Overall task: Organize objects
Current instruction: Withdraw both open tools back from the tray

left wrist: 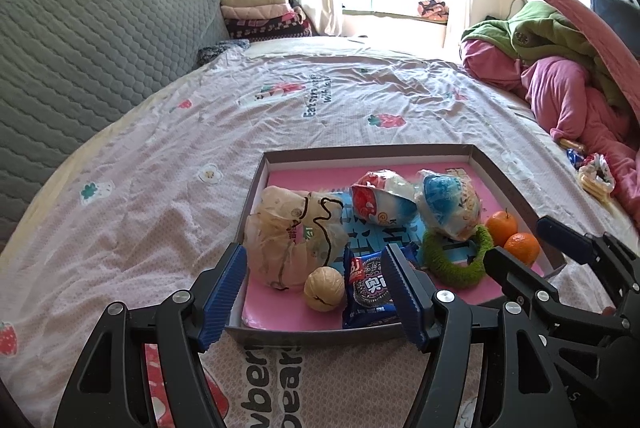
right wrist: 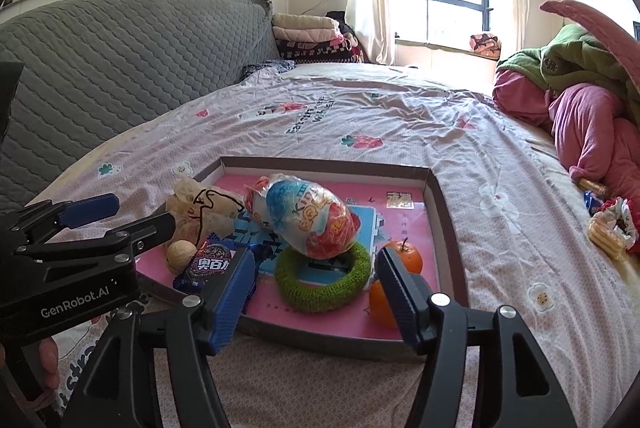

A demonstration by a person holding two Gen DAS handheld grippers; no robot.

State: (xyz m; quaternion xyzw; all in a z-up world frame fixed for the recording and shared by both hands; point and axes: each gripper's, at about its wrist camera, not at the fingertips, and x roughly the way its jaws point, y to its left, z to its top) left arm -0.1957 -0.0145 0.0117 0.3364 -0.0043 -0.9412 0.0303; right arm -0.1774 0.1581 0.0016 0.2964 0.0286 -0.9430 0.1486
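1. As I look down both wrist cameras, I see the shallow cardboard tray [right wrist: 448, 228] lying flat on the pink strawberry-print bedspread [left wrist: 160, 188], brown-walled with a glossy pink printed floor.
2. In it I count a crumpled translucent snack bag [left wrist: 292, 232], a walnut [left wrist: 324, 288], a dark blue cookie packet [left wrist: 370, 288], two egg-shaped toys in clear wrappers [right wrist: 310, 220], a fuzzy green ring [right wrist: 322, 278] and two small oranges [left wrist: 520, 248].
3. My left gripper [left wrist: 316, 296] stands released, its blue pads spread over the tray's near edge, with walnut and cookie packet framed between them but untouched.
4. My right gripper [right wrist: 314, 294] is likewise open, grasping nothing; the green ring sits in the gap in front of it and the nearer orange is half hidden behind the right pad.
5. The rear egg is mostly screened by the front one in the right view; the cookie packet's near end is cut off by a finger in both views.
6. The printing on the tray floor is too covered for me to read.
7. More wrapped snacks [left wrist: 596, 176] lie outside the tray by the pink quilt [left wrist: 568, 100].
8. The front egg leans on the green ring, long axis tilted, blue end up toward the far left, red end down on the ring.
9. The cookie packet's long axis runs from near to far.
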